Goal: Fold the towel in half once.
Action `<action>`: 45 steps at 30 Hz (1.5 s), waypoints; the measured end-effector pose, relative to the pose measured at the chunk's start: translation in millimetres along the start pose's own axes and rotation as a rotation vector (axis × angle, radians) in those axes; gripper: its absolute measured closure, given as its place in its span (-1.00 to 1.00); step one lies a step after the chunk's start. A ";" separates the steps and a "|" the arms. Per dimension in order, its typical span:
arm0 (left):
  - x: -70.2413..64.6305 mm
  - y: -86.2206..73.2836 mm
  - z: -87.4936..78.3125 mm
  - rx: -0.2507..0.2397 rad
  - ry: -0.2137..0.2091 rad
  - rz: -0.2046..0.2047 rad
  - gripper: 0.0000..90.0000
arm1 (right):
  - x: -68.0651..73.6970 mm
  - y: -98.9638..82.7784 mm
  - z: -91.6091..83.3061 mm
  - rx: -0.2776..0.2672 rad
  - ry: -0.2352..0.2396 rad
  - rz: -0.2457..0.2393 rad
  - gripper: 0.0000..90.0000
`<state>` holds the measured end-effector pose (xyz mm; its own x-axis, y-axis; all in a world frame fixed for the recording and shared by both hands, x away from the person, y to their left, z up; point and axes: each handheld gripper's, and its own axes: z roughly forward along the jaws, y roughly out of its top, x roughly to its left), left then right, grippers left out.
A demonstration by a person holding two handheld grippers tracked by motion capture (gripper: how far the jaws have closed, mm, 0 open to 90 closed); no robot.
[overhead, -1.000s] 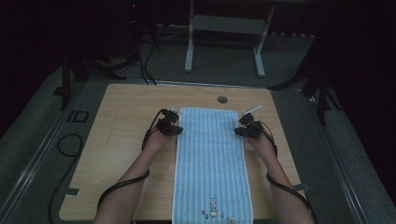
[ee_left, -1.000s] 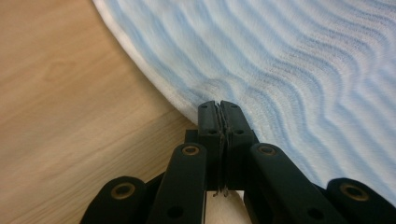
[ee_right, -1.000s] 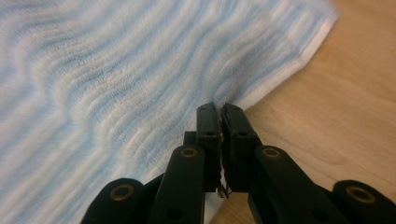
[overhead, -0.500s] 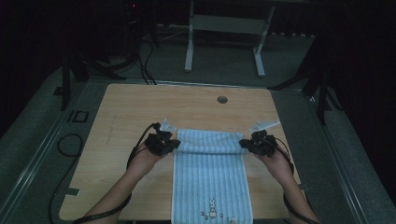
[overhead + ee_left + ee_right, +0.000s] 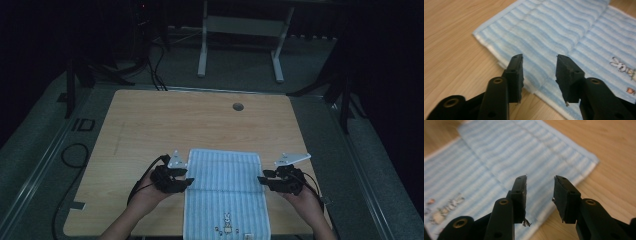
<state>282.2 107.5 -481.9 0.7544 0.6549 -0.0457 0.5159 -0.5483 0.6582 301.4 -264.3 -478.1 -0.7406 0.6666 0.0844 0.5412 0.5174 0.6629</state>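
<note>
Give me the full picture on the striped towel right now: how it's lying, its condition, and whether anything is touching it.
The towel is soft-looking terry cloth in pale blue and white stripes with a white hem. It lies flat on the wooden table, its far part folded back toward the person, so a doubled layer ends at a straight edge across it. Small rabbit-like embroidered figures sit near the near end, which reaches the table's front edge. The left gripper and right gripper flank the fold edge, jaws open, gripping nothing.

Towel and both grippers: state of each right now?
towel: folded over, far half laid back on near half, flat on the table, released
left gripper: jaws have just been opening, nothing gripped
right gripper: jaws have just been opening, nothing gripped
</note>
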 end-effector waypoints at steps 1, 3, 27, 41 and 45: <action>1.2 0.1 7.3 0.014 -0.018 -0.008 0.26 | 4.9 3.2 1.3 0.005 -0.002 -0.017 0.35; 1.9 -1.1 14.7 0.016 -0.028 -0.017 0.26 | 8.9 3.9 7.5 0.016 0.005 -0.034 0.35; 42.5 17.2 80.4 0.149 -0.034 -0.006 0.30 | -26.8 12.5 79.4 0.158 -0.028 -0.046 0.33; 82.8 55.9 107.7 0.187 0.012 -0.041 0.29 | -74.8 55.2 105.0 0.233 -0.029 0.030 0.30; 83.0 55.5 104.7 0.203 -0.028 -0.049 0.29 | -71.3 55.9 102.3 0.235 -0.029 0.022 0.23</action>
<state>416.0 76.9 -527.8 0.7358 0.6702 -0.0966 0.6213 -0.6114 0.4902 425.2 -228.0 -523.2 -0.7178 0.6925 0.0726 0.6371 0.6111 0.4697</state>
